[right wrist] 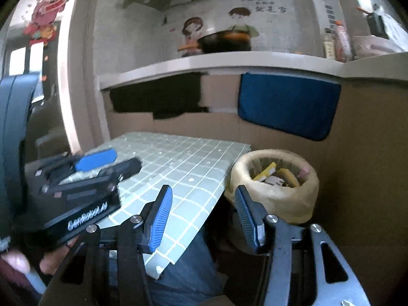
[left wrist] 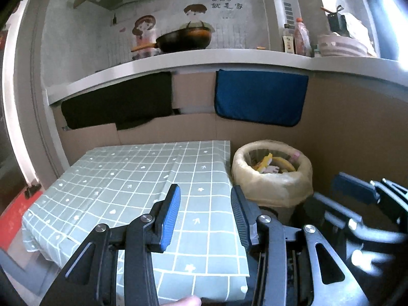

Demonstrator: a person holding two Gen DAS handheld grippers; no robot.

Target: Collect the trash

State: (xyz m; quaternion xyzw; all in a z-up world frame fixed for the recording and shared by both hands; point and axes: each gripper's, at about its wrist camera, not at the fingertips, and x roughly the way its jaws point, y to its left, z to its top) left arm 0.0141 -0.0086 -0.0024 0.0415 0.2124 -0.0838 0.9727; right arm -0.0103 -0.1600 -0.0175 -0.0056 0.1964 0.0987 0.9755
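The left tool point(left wrist: 206, 214) hung over the near right part of the surface point(left wrist: 107, 178), its blue-padded fingers point(left wrist: 170, 216) spread wide with nothing between them. Just beside the surface's right edge stood a bag-lined trash bin point(left wrist: 272, 186) holding yellow and pale scraps point(left wrist: 274, 165). The right tool point(left wrist: 357, 193) showed blurred at the right, near the bin.
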